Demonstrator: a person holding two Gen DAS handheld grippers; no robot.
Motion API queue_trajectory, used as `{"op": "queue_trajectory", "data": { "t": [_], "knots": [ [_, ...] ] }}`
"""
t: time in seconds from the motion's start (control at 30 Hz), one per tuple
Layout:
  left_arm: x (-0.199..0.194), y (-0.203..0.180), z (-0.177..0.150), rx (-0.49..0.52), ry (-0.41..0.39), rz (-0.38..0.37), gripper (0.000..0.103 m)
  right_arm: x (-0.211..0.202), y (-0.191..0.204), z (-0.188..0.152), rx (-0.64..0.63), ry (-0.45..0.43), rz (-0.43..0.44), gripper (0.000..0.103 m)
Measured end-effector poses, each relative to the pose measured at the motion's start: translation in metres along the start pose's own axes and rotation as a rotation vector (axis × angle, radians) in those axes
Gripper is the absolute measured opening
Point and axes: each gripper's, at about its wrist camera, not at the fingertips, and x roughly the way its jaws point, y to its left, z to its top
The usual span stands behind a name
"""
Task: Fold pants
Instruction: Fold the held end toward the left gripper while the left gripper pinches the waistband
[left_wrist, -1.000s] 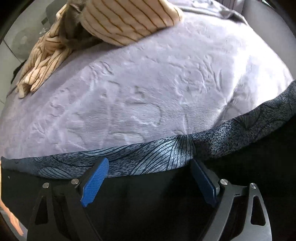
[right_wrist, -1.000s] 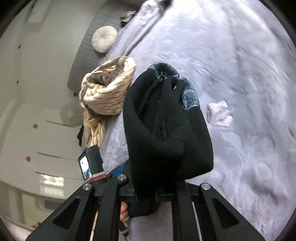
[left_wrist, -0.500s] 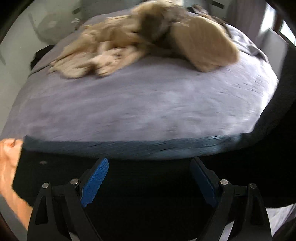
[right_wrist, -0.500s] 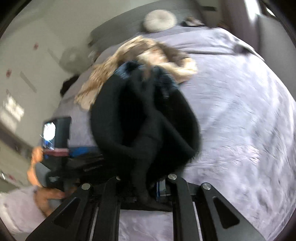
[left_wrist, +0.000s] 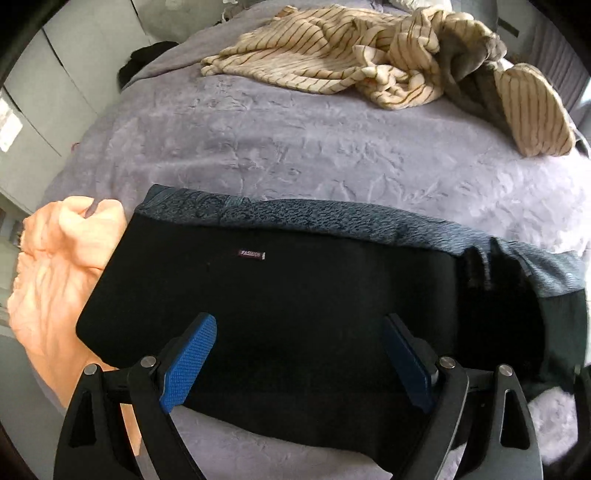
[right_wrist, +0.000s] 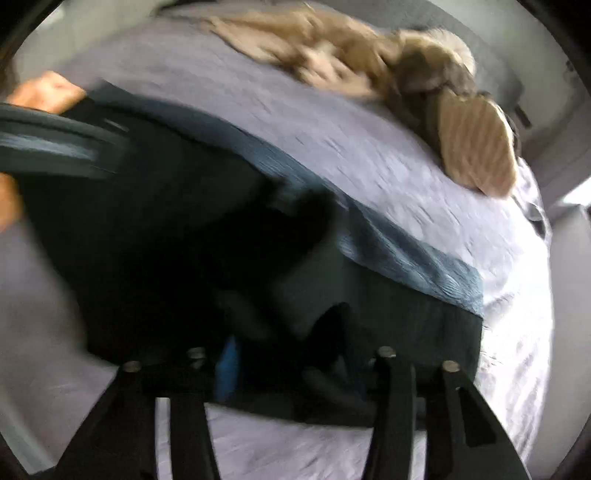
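The black pants (left_wrist: 295, 314) with a blue patterned band (left_wrist: 314, 218) along the far edge lie flat across the lavender bed cover (left_wrist: 295, 147). A small label sits on the black cloth. My left gripper (left_wrist: 299, 354) is open just above the pants, blue pads (left_wrist: 188, 354) wide apart, holding nothing. In the blurred right wrist view the pants (right_wrist: 184, 240) lie spread under my right gripper (right_wrist: 291, 369). Its fingers stand partly apart, with dark cloth between them; the blur hides whether they grip it.
A heap of cream striped clothes (left_wrist: 351, 62) lies at the far side of the bed, also in the right wrist view (right_wrist: 406, 92). A person's hand (left_wrist: 62, 266) rests at the left end of the pants. The floor and wall show left.
The bunched pants that the right gripper held up have come down and now lie spread on the bed. The right gripper's fingers have parted. The left camera has pulled back and up.
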Motion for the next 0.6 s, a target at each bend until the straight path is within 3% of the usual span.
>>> {"op": "queue_trajectory", "data": {
  "t": [0.1,0.17,0.3,0.4,0.43,0.5,0.57,0.6],
  "knots": [
    [-0.01,-0.001,0.001,0.014,-0.005,-0.076,0.091,-0.03,-0.027,-0.012,0.173,-0.034,0.306,0.059],
    [-0.018,-0.014,-0.003,0.043,0.013,-0.154,0.091,-0.032,-0.074,-0.032,0.437,-0.031,0.472,0.059],
    [-0.02,-0.052,-0.01,0.115,0.066,-0.337,0.091,0.001,-0.153,-0.096,0.923,0.032,0.693,0.059],
    [-0.018,-0.079,-0.016,0.134,0.097,-0.42,0.085,0.018,-0.173,-0.129,1.109,0.045,0.802,0.059],
    [-0.017,-0.089,-0.017,0.143,0.097,-0.428,0.073,0.02,-0.176,-0.135,1.13,0.044,0.809,0.059],
    [-0.01,-0.103,-0.017,0.159,0.125,-0.444,0.066,0.028,-0.178,-0.141,1.159,0.041,0.821,0.059],
    [0.003,-0.118,-0.018,0.178,0.16,-0.453,0.048,0.033,-0.175,-0.142,1.183,0.023,0.842,0.059],
    [0.008,-0.122,-0.018,0.189,0.173,-0.452,0.044,0.043,-0.184,-0.14,1.192,0.012,0.857,0.059]
  ]
}}
